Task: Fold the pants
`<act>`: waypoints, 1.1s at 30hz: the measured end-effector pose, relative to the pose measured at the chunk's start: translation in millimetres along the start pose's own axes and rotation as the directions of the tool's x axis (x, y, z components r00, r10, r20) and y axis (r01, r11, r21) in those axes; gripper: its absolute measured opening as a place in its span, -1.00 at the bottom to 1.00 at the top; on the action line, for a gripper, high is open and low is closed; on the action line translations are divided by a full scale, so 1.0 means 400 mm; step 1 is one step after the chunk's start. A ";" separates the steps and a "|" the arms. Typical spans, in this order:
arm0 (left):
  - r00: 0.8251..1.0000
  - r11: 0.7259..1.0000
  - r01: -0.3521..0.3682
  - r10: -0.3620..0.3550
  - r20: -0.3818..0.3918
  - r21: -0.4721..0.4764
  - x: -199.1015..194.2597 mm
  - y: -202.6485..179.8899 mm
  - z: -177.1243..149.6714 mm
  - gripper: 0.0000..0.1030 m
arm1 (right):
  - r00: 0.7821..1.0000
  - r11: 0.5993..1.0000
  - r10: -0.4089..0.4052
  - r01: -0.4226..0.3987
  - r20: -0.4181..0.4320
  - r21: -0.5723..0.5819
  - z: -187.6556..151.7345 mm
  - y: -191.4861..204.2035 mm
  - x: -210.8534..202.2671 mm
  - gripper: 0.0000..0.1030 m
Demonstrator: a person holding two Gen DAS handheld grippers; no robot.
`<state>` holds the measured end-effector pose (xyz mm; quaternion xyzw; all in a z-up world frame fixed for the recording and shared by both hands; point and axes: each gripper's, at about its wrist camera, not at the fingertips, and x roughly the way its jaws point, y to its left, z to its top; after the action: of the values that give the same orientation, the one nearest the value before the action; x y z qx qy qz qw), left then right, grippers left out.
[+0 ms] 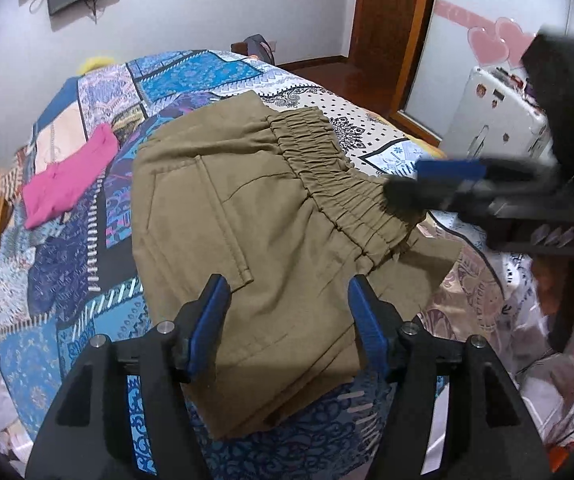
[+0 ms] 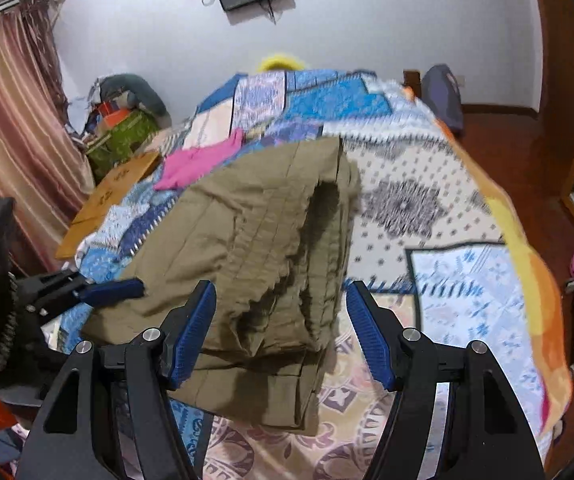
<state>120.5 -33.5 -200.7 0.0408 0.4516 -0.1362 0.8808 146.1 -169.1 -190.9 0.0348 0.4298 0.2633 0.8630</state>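
Folded pants [image 1: 247, 216] on the bed [image 1: 67, 248].
Left gripper [image 1: 289, 320] and right gripper [image 2: 281, 320] hover at bottom centre, fingers wide apart, holding nothing.

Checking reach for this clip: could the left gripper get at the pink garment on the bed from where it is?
Probably yes. The left gripper is open over the khaki pants; the pink garment lies uncovered on the bedspread to its left, with nothing between.
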 end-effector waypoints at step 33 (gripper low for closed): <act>0.994 0.970 -0.090 0.073 -0.083 -0.224 0.277 0.401 0.308 0.35 | 0.998 0.998 0.067 -0.067 -0.016 0.009 -0.038 -0.034 0.016 0.34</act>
<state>323.2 73.9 -225.7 -0.0368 0.4947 -0.0460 0.8671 143.4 -180.3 -208.8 0.0509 0.4365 0.2903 0.8501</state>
